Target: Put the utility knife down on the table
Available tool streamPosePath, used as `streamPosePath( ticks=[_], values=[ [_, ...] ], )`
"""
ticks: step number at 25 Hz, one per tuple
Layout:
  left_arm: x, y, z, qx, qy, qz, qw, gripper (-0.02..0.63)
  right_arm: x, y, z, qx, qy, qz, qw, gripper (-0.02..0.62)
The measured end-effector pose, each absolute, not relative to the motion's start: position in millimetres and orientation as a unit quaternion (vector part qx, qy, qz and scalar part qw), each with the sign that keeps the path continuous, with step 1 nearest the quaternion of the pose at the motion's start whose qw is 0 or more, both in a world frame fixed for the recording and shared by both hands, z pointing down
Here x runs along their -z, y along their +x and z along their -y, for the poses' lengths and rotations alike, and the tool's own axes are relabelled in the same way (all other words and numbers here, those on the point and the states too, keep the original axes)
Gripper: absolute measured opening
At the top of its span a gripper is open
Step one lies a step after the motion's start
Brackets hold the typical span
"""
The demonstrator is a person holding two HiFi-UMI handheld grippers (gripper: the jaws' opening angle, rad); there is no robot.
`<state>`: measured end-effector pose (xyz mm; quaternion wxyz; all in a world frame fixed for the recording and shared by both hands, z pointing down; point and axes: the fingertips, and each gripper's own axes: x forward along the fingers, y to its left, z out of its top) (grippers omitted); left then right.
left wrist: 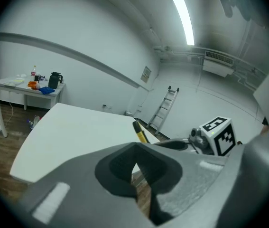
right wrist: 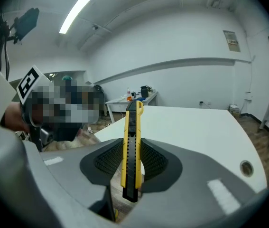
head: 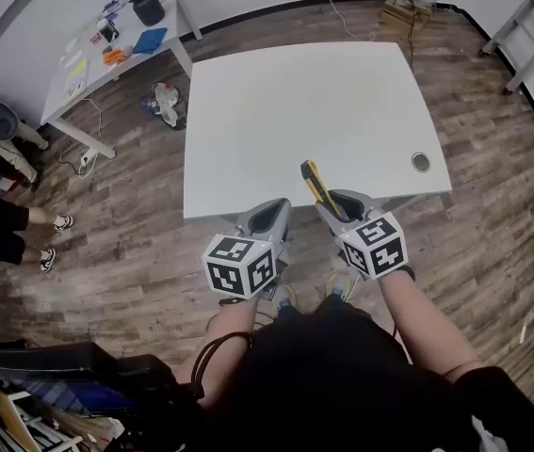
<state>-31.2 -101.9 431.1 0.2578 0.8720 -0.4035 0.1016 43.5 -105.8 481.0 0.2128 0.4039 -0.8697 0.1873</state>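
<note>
The yellow and black utility knife (right wrist: 131,146) stands clamped between the jaws of my right gripper (right wrist: 132,161), its tip pointing up and forward. From the head view the knife (head: 318,185) sticks out over the near edge of the white table (head: 304,111), held by the right gripper (head: 342,207). My left gripper (head: 268,220) hangs just in front of the table's near edge, shut with nothing in it. In the left gripper view its jaws (left wrist: 135,171) meet, and the knife (left wrist: 140,133) shows to the right.
A round cable hole (head: 421,162) sits near the table's right edge. A side desk (head: 106,55) with small items stands at far left. A ladder (head: 530,22) leans at far right. A person's legs (head: 12,224) show at left on the wood floor.
</note>
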Motion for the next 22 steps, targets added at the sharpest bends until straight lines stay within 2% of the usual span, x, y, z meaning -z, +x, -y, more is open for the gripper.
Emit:
streamPosePath(
  ticks=[3,10,15,22],
  values=[
    [-436.8,-36.6,100.9,-0.101,0.866,0.413,0.264,0.000,-511.3,37.7,127.8,-0.169,0.373,0.874,0.263,0.135],
    [-448.8,-61.0,99.8,-0.096,0.847,0.442,0.278,0.000,-583.0,5.7,160.3,-0.064,0.236,0.868,0.433,0.137],
    [-458.2,-87.2,109.4,-0.089,0.831,0.462,0.297,0.000,-608.3,-12.4,186.1,-0.076,0.197,0.854,0.476,0.137],
    [-467.7,-96.8,120.9,-0.086,0.824,0.466,0.311,0.000,-624.5,-20.3,198.6,-0.088,0.183,0.842,0.500,0.137]
  ],
)
